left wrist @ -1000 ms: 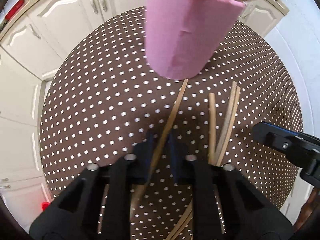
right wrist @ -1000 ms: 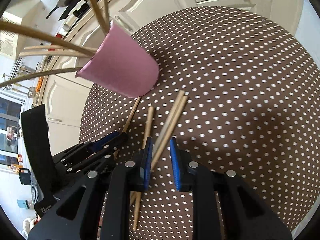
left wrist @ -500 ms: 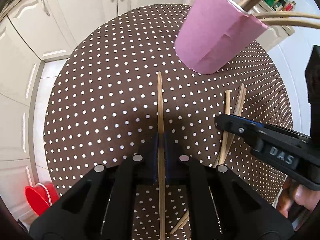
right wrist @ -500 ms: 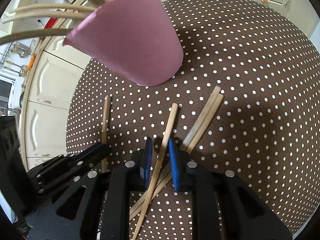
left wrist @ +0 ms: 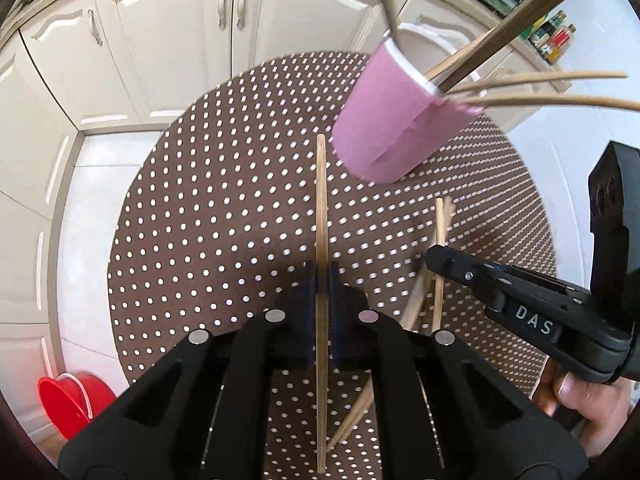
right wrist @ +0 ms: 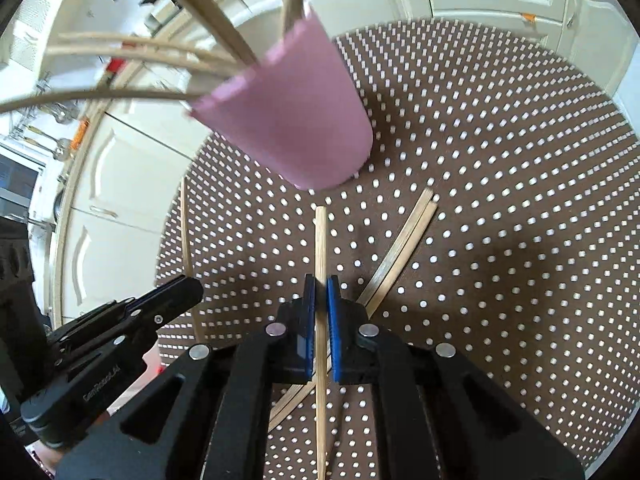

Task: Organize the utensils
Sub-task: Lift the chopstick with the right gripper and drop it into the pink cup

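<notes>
A pink cup (left wrist: 396, 128) (right wrist: 288, 120) stands on the brown polka-dot round table (left wrist: 200, 220) (right wrist: 520, 200), with several wooden chopsticks sticking out of it. My left gripper (left wrist: 321, 280) is shut on one chopstick (left wrist: 321, 200), which points toward the cup's base. My right gripper (right wrist: 320, 292) is shut on another chopstick (right wrist: 320, 240), its tip just short of the cup. Each gripper also shows in the other's view: the right gripper (left wrist: 430, 258) at the right, the left gripper (right wrist: 192, 286) at the left. A pair of chopsticks (right wrist: 404, 248) lies on the cloth to the right.
White kitchen cabinets (left wrist: 168, 40) ring the table. A red bucket (left wrist: 68, 400) sits on the floor at lower left. A hand (left wrist: 580, 400) holds the right gripper's handle. The table's edge (right wrist: 616, 360) curves close behind the right gripper.
The left jaws closed on their chopstick and lifted it, now pointing straight at the cup. The right jaws shifted from the pair to a single stick and closed on it.
</notes>
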`<state>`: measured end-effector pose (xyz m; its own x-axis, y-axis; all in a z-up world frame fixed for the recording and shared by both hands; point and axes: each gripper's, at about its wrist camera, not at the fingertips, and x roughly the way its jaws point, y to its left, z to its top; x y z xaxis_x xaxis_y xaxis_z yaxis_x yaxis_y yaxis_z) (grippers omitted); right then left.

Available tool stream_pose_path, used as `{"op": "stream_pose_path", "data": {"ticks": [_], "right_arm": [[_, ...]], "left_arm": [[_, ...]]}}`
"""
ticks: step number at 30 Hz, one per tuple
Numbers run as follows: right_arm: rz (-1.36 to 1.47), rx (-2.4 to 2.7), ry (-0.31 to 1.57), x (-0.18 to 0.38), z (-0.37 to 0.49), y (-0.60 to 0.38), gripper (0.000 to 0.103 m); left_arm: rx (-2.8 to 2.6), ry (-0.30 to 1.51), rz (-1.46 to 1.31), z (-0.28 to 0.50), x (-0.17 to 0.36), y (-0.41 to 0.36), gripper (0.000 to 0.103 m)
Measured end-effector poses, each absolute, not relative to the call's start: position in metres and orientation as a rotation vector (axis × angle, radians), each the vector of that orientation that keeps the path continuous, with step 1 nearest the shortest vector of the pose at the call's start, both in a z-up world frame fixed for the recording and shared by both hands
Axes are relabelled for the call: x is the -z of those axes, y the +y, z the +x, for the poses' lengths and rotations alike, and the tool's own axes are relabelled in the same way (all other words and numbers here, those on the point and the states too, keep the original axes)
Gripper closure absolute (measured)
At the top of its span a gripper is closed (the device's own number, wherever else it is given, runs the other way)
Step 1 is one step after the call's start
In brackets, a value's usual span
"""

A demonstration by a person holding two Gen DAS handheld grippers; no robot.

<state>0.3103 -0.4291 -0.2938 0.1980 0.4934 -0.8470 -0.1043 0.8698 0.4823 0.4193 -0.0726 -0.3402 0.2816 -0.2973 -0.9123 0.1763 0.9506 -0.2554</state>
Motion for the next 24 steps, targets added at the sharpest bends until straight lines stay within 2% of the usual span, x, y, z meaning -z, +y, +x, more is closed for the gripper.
{"op": "stream_pose_path", "data": {"ticks": [24], "right_arm": [[0.367, -0.457, 0.911, 0.124, 0.257, -0.481, 0.098]], "left_arm": [[0.421, 0.969, -0.114, 0.374, 0.200, -0.073, 0.097]]}}
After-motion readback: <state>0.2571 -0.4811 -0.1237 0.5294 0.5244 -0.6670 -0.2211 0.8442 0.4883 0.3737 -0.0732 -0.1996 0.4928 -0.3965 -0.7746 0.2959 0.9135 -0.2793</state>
